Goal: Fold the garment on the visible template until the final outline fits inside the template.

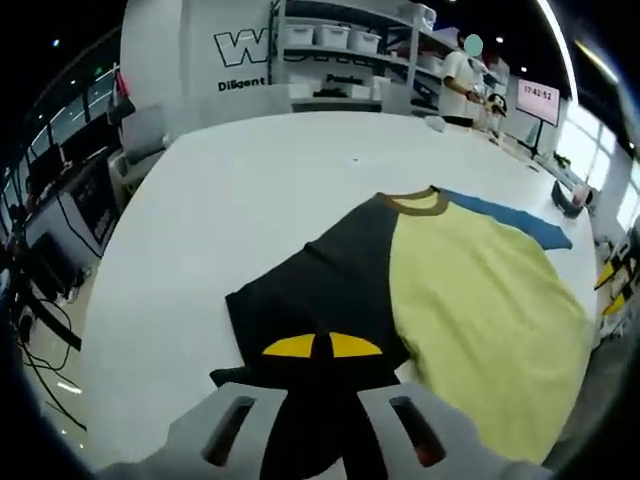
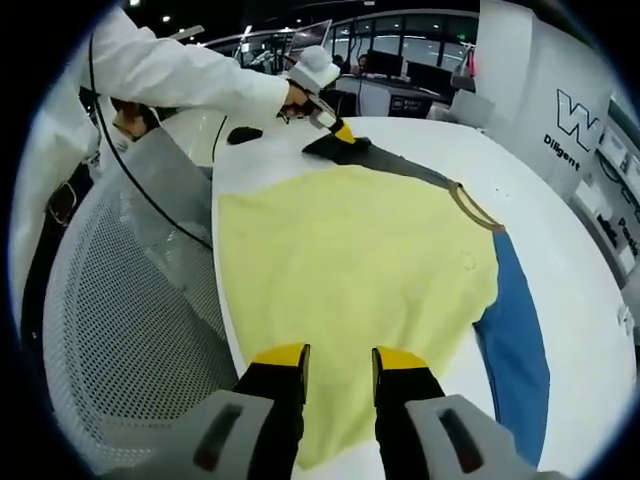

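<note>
A yellow-bodied garment (image 2: 350, 270) with dark sleeve (image 1: 300, 290) lies on the white bench (image 1: 200, 200), a blue template (image 2: 515, 350) showing beyond its far edge; folding looks barely begun. Left tool (image 1: 322, 348) is clenched on the sleeve; right tool (image 2: 338, 362) hovers parted over the hem

Yellow-black-blue garment (image 1: 470, 290) lies spread on table.
</note>
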